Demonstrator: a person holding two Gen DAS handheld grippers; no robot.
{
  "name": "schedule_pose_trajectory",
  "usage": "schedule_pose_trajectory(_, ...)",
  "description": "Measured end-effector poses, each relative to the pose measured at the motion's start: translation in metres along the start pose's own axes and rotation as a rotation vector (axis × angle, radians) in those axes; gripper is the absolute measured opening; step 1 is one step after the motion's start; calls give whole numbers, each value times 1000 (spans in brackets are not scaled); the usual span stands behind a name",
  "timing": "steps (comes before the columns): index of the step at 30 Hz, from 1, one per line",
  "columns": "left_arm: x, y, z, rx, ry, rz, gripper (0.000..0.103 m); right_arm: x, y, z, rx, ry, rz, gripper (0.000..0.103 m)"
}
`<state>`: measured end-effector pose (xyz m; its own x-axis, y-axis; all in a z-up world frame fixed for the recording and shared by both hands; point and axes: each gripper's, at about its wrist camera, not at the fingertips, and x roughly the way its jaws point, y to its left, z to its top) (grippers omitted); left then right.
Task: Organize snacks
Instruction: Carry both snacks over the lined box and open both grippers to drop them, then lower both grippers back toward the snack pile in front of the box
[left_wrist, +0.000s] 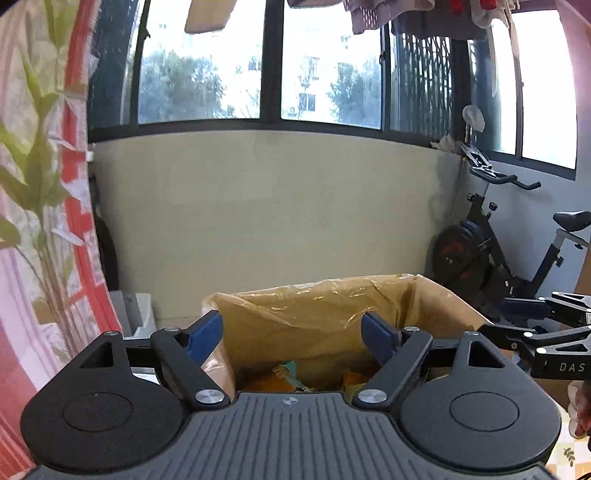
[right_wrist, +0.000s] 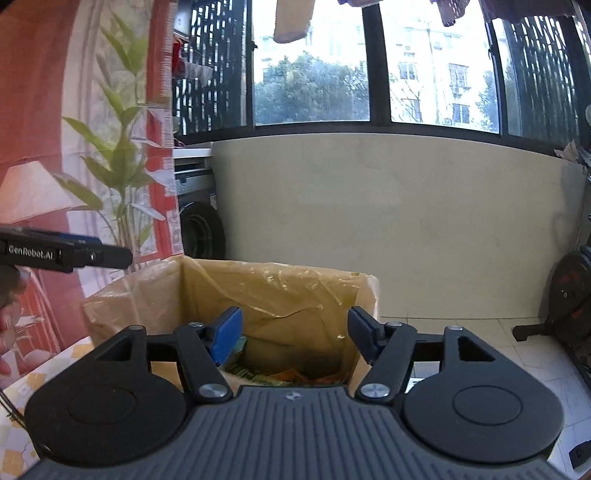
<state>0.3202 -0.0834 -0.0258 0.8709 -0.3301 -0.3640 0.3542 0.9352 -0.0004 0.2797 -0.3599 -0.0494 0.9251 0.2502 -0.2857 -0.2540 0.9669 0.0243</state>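
Grippers come first in both wrist views, each with its black body filling the lower frame. The left gripper (left_wrist: 293, 338) has its blue pads (left_wrist: 207, 334) spread wide with nothing between them. The right gripper (right_wrist: 293, 334) also stands parted, its blue pads (right_wrist: 229, 334) apart and bare, holding nothing. Both hover side by side over the mouth of a cardboard box (left_wrist: 436, 302) lined with a clear plastic bag (left_wrist: 314, 299). Down inside the box, just past the fingertips, lie the snacks (left_wrist: 284, 376): crumpled orange, green and pale blue packets, partly hidden by the gripper bodies. In the right wrist view the packets (right_wrist: 280, 374) sit at the bottom of the same box (right_wrist: 365, 291). A patterned curtain (left_wrist: 40, 206) with green leaves hangs to the left. Behind the box runs a pale low wall (left_wrist: 277, 206), an exercise bike (left_wrist: 491, 251) stands in the right corner, and above are dark-framed windows (left_wrist: 258, 66) showing trees and buildings.
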Motion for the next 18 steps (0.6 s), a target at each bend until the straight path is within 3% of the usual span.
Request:
schedule_pose_trajectory(5, -27, 3, -12, -20, -17, 6, 84, -17, 7, -12, 9, 7, 27, 67)
schedule_pose_trajectory(18, -76, 24, -82, -106, 15, 78, 93, -57, 21, -69, 24, 55, 22, 73)
